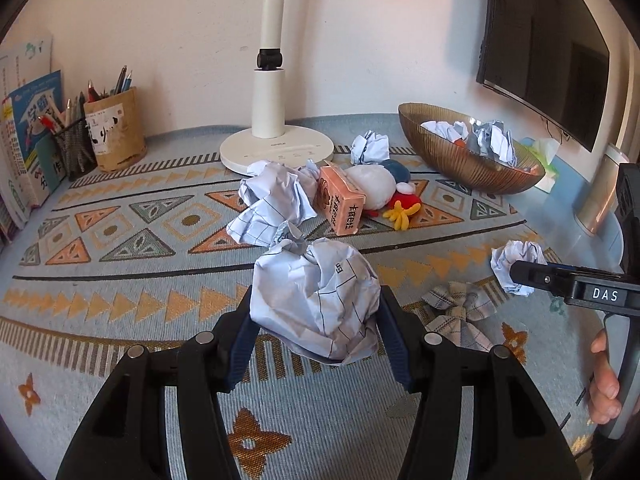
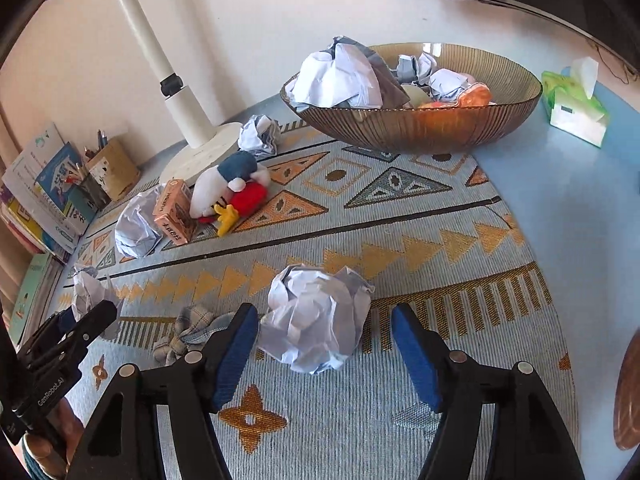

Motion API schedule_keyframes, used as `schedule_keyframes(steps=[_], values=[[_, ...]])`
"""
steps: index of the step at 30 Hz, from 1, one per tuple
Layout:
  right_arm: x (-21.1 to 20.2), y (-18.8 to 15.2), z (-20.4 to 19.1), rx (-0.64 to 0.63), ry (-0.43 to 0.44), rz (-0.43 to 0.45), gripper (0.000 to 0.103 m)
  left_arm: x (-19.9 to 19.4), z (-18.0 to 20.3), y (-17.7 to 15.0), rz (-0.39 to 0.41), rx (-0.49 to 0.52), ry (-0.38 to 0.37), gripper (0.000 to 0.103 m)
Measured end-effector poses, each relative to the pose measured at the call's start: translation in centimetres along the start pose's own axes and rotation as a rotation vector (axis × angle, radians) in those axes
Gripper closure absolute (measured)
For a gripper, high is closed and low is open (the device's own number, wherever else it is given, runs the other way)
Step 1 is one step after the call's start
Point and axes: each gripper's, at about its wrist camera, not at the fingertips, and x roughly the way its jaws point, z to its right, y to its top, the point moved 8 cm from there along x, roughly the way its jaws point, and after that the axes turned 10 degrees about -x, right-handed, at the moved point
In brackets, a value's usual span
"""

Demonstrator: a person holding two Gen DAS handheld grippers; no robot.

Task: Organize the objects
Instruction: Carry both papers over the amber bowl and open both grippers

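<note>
My left gripper (image 1: 316,332) is shut on a crumpled ball of lined paper (image 1: 316,292), held just above the patterned mat (image 1: 120,272). In the right wrist view that gripper (image 2: 90,318) shows at the left edge with its ball (image 2: 86,288). My right gripper (image 2: 324,344) is open around another paper ball (image 2: 316,316) that lies on the mat (image 2: 440,280); the ball rests by the left pad and a gap separates it from the right pad. In the left wrist view the same ball (image 1: 520,252) sits by my right gripper (image 1: 520,274). The amber glass bowl (image 2: 420,128), also (image 1: 440,156), holds several paper balls.
More paper balls (image 1: 276,196) (image 1: 370,146), an orange carton (image 1: 340,204) and a plush toy (image 1: 380,188) lie mid-mat. A plaid cloth bow (image 1: 456,308) lies near the front. A lamp base (image 1: 276,152), pen holders (image 1: 116,132), books (image 1: 28,128), a tissue box (image 2: 576,108) and a monitor (image 1: 544,48) line the edges.
</note>
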Motion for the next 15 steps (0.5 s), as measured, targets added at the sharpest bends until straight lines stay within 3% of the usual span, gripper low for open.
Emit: schedule_keyframes(steps=[3,4,11,15], values=[[0.3,0.1,-0.1,-0.03,-0.033,0.003,0.056,0.1,-0.2,0.0,-0.006,-0.01,0.0,0.049],[0.1,0.1,-0.4,-0.043,-0.037,0.013,0.058,0.1,-0.2,0.0,-0.009,-0.011,0.001,0.049],[-0.8,0.1,-2.3,-0.186,-0.169,0.08,0.058,0.3,-0.3,0.0,-0.011,-0.013,0.002,0.049],[-1.0,0.2,-2.7,-0.214,-0.18,0.096,0.058,0.3,-0.3,0.0,-0.012,-0.013,0.008,0.049]])
